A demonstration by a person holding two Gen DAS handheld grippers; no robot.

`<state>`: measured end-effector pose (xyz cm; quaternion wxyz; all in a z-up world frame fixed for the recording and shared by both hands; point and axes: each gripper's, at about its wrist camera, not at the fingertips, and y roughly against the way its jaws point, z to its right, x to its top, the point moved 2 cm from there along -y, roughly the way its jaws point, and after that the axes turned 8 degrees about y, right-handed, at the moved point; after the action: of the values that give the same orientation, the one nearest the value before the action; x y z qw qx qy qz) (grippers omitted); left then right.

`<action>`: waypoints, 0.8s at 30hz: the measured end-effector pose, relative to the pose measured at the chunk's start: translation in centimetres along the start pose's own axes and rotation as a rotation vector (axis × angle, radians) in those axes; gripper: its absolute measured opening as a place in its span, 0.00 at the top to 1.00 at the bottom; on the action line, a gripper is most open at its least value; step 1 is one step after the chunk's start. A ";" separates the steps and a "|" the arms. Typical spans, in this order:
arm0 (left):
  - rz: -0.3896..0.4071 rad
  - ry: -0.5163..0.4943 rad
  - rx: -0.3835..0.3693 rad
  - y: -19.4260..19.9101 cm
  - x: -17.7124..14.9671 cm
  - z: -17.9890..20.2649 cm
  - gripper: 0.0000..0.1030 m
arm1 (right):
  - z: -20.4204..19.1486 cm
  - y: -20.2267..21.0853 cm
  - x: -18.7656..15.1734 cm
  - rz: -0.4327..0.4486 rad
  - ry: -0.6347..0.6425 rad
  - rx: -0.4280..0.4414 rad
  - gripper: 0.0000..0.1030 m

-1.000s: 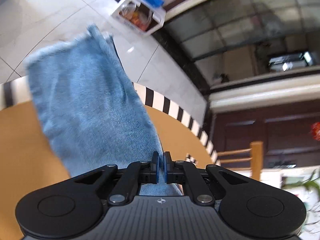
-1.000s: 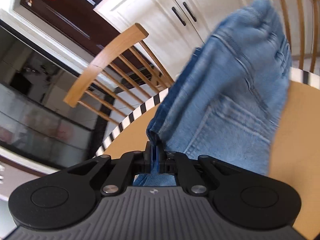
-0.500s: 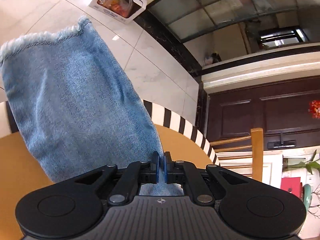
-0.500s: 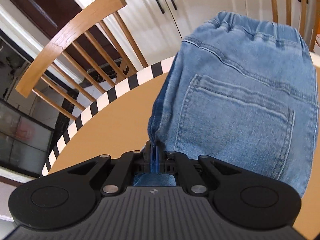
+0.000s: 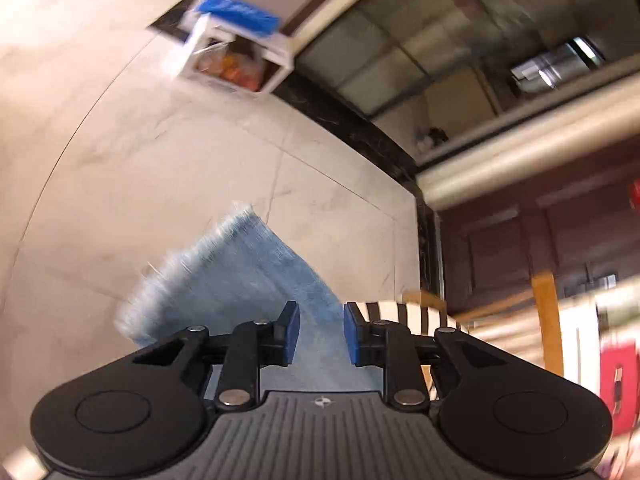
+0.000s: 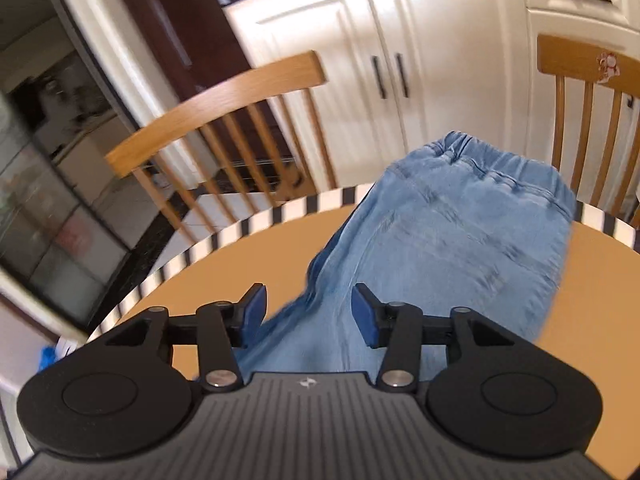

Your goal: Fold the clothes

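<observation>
In the left wrist view, our left tongs (image 5: 318, 332) are opening: the two blue pads stand apart with a clear gap, and neither presses on anything. The jeans (image 5: 240, 280) show in that gap and beyond it, a pale blue leg whose frayed hem points away from us and hangs past the striped edge of the surface (image 5: 404, 314). The cloth is blurred, so we cannot tell how much of it rests on the surface. Beyond lies the pale tiled floor (image 5: 160, 160), where a white box (image 5: 236, 56) with a blue lid stands near a dark strip along the wall. At the right edge of this view we see a wooden chair post (image 5: 548, 320) and a dark door (image 5: 540, 240).

In the right wrist view, our right tongs (image 6: 308, 312) are opening too, wider than the left ones, and the pads grip nothing. The waist half of the jeans (image 6: 460, 240) lies on the tan surface (image 6: 240, 268), running from between the pads to the far edge, where the gathered waistband (image 6: 500, 168) lies over the black-and-white striped rim. A fold of denim passes between the open pads without touching either, as far as we can tell. Two wooden chairs stand behind the far edge: one (image 6: 224, 96) at the far left, another (image 6: 588, 80) at the far right just behind the waistband. White cupboards (image 6: 400, 60) fill the wall behind them.
</observation>
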<state>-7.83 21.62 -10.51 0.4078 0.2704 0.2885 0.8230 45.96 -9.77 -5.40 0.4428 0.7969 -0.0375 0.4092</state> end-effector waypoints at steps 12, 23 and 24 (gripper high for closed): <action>0.042 -0.523 0.193 1.8 -5.9 -0.2 0.89 | -2.7 10.1 -10.4 -0.047 -0.013 0.179 0.52; -0.012 -0.901 -0.039 7.7 -12.0 6.8 0.61 | -1.7 20.8 -17.3 0.079 -0.104 0.184 0.50; -0.041 -0.953 -0.072 6.9 -12.5 7.8 0.60 | -1.7 21.1 -17.5 0.087 -0.118 0.162 0.50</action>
<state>0.46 9.81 -2.96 0.5201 0.5976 0.0458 0.6085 24.43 -26.57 -2.72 0.3560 0.8504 -0.0649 0.3820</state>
